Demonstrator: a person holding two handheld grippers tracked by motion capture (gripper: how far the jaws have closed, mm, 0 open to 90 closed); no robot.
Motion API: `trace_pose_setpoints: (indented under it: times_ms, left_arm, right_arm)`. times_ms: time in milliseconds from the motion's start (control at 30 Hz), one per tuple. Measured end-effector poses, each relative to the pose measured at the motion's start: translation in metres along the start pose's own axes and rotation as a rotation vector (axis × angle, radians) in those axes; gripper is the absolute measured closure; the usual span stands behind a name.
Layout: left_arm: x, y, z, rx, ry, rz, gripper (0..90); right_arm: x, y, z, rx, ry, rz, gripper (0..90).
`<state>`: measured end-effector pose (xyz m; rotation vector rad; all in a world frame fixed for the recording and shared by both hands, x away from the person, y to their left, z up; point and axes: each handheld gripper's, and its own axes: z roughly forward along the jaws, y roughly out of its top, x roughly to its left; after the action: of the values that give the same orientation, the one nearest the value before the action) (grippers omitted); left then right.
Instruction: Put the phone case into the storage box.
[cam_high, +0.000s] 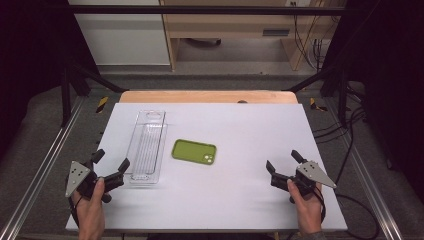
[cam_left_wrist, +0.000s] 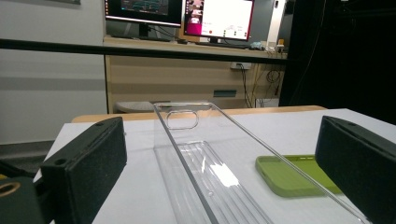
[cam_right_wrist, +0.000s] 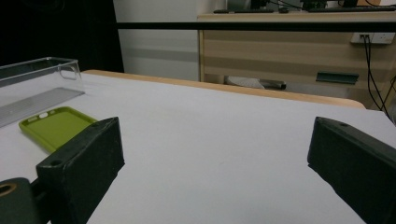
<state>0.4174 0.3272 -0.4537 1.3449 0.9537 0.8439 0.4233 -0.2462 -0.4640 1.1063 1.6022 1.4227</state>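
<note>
tray (cam_left_wrist: 219, 177): near end cut by bottom edge | phone case (cam_right_wrist: 53, 126): corner hidden behind jaw

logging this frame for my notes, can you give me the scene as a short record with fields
surface: white table top
clear tray: long, empty, left of centre
green phone case: lying flat, just right of the tray, apart from it
left gripper: jaws open, at the tray's near end, holding nothing
right gripper: jaws open over bare table, holding nothing
</note>
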Motion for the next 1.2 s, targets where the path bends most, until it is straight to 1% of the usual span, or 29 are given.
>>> trace_pose_setpoints:
  times_ms: [67,167,200,233,267,300,333,467,500,600,633,667,833,867,1000,1033,1200]
  left_arm:
    - [-0.001,0.000,0.001,0.007,-0.004,0.006,1.8]
    - [-0.002,0.000,0.002,0.011,-0.005,0.016,1.8]
    - [-0.003,0.000,0.002,0.013,-0.005,0.019,1.8]
    - [-0.003,0.000,0.002,0.013,-0.006,0.020,1.8]
    - [-0.003,0.000,0.001,0.013,-0.006,0.021,1.8]
    - [-0.003,0.000,0.001,0.013,-0.005,0.022,1.8]
    - [-0.003,0.000,0.001,0.013,-0.006,0.020,1.8]
    - [-0.002,0.000,0.002,0.017,-0.007,0.015,1.8]
    - [-0.002,-0.001,0.002,0.018,-0.006,0.016,1.8]
    - [-0.003,0.000,0.003,0.020,-0.008,0.022,1.8]
    - [-0.003,0.000,0.003,0.021,-0.008,0.023,1.8]
    - [-0.003,0.000,0.003,0.022,-0.008,0.023,1.7]
    - [-0.003,0.000,0.003,0.024,-0.010,0.023,1.8]
    - [-0.003,0.000,0.003,0.025,-0.010,0.026,1.8]
    - [-0.003,-0.001,0.003,0.028,-0.012,0.027,1.8]
    - [-0.003,-0.001,0.003,0.028,-0.012,0.028,1.8]
    - [-0.004,-0.001,0.004,0.028,-0.013,0.026,1.8]
  right_arm:
    - [0.002,0.001,0.001,0.017,0.000,-0.005,3.6]
    - [0.007,0.004,0.005,0.072,0.003,-0.028,3.5]
    - [0.007,0.004,0.005,0.072,0.003,-0.028,3.5]
    - [0.009,0.008,0.009,0.115,0.002,-0.041,3.6]
    - [0.010,0.009,0.011,0.136,0.006,-0.050,3.6]
    - [0.010,0.009,0.011,0.136,0.006,-0.050,3.6]
    - [0.013,0.013,0.016,0.170,0.008,-0.073,3.6]
    - [0.017,0.019,0.021,0.185,0.025,-0.087,3.7]
    - [0.021,0.023,0.024,0.190,0.034,-0.099,3.7]
    - [0.026,0.029,0.028,0.208,0.041,-0.133,4.2]
    - [0.026,0.029,0.028,0.208,0.041,-0.133,4.2]
    - [0.028,0.033,0.031,0.215,0.051,-0.149,4.3]
    - [0.033,0.041,0.034,0.227,0.072,-0.167,4.4]
    - [0.035,0.045,0.036,0.231,0.084,-0.180,4.5]
    - [0.038,0.048,0.039,0.242,0.096,-0.191,4.5]
    - [0.041,0.049,0.041,0.248,0.103,-0.205,4.5]
    - [0.046,0.050,0.047,0.268,0.121,-0.223,4.7]
